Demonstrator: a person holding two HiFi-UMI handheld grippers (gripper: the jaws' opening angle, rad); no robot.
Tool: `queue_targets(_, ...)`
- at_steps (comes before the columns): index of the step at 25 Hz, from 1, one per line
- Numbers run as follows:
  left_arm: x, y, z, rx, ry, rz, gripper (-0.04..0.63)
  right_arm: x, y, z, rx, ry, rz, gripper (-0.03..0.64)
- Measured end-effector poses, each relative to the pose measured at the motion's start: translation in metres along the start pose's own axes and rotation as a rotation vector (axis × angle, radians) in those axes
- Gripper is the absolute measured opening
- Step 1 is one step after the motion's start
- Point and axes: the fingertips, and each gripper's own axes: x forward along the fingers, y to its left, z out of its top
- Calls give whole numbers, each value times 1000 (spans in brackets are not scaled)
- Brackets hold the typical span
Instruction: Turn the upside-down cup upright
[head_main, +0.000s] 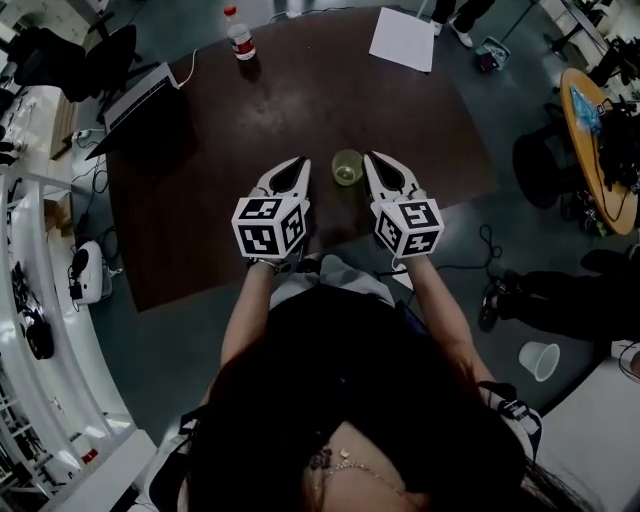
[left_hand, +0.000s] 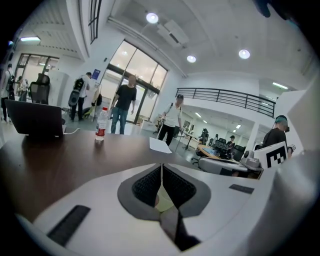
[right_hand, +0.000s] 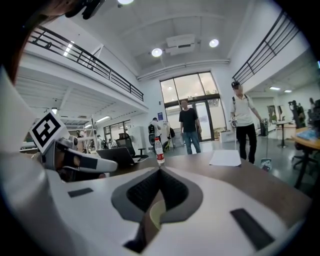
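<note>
A small translucent greenish cup (head_main: 347, 166) stands on the dark brown table (head_main: 300, 90) with its open mouth facing up. It sits between my two grippers, slightly beyond their tips, and neither touches it. The left gripper (head_main: 298, 162) is just left of the cup, its jaws together with nothing between them. Just right of the cup, the right gripper (head_main: 371, 158) is likewise shut and empty. In the left gripper view the left gripper's (left_hand: 161, 166) ribbed pads meet at the tips. The right gripper's (right_hand: 159, 170) pads meet the same way in the right gripper view.
A water bottle (head_main: 240, 38) with a red label, a laptop (head_main: 140, 100) and a sheet of paper (head_main: 403, 40) lie toward the table's far side. Several people stand beyond the table (left_hand: 122, 107). A white cup (head_main: 540, 360) lies on the floor at right.
</note>
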Motion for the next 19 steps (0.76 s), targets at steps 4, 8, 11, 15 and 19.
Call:
queue_targets(4,0,-2,-2,-4,4,-5,15,-1,1,-1,-3,7,1,15)
queue_targets(8,-1,-2,-5,-4,1,-11,15,-1,2,1,-17,-2,-7,15)
queue_targets(11,-4,3,-11,-4,7,-12,15,1,6,-2,-17,-3,-11,15)
queue_targets(15,-12,6,-29,-22,45,-2,15,-3,15,-17,0,31,1,15)
queue_targets(19,-35,-7,-66,-87,124,15,15,-28,29,-44,42,120,28,15)
